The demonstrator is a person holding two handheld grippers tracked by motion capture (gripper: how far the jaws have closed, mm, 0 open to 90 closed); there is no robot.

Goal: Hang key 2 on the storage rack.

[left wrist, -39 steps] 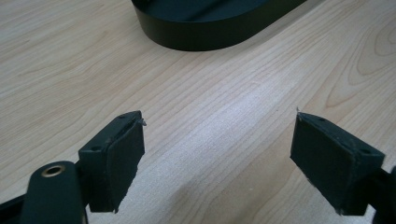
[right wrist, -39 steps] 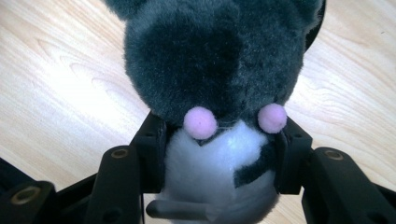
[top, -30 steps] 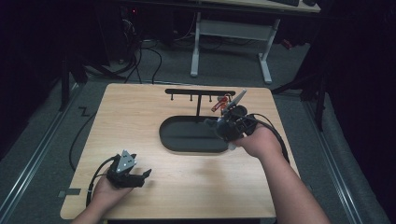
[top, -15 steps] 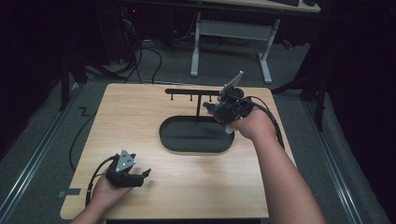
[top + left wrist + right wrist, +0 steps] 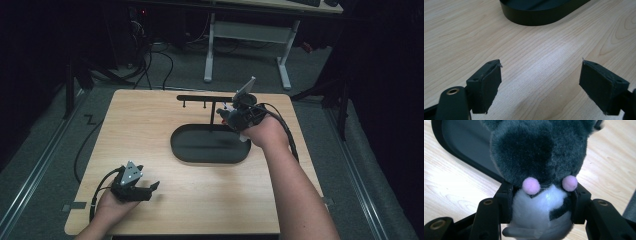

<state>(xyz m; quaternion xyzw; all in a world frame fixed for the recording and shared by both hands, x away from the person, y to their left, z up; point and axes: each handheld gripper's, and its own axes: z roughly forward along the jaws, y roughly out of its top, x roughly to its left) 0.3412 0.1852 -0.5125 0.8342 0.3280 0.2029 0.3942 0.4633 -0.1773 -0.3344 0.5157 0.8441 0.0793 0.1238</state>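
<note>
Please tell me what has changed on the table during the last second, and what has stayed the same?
The right gripper, shut on a grey plush toy, moved up from beside the black oval tray toward the black hook rack at the far side of the table. Nothing was taken hold of or let go. The left gripper stayed open and idle near the front left of the wooden table; the tray and rack did not move.

High view: the wooden table [image 5: 200, 150] is evenly lit from above, the surrounding room falls into near black, and the picture is soft with fine detail lost. Left gripper view: a pale sheen of glare crosses the wood grain between the 2 jaws, which cast faint shadows. Right gripper view: the plush toy [image 5: 539, 162] is close and sharp, its dark fur showing little detail, the table behind overexposed
</note>
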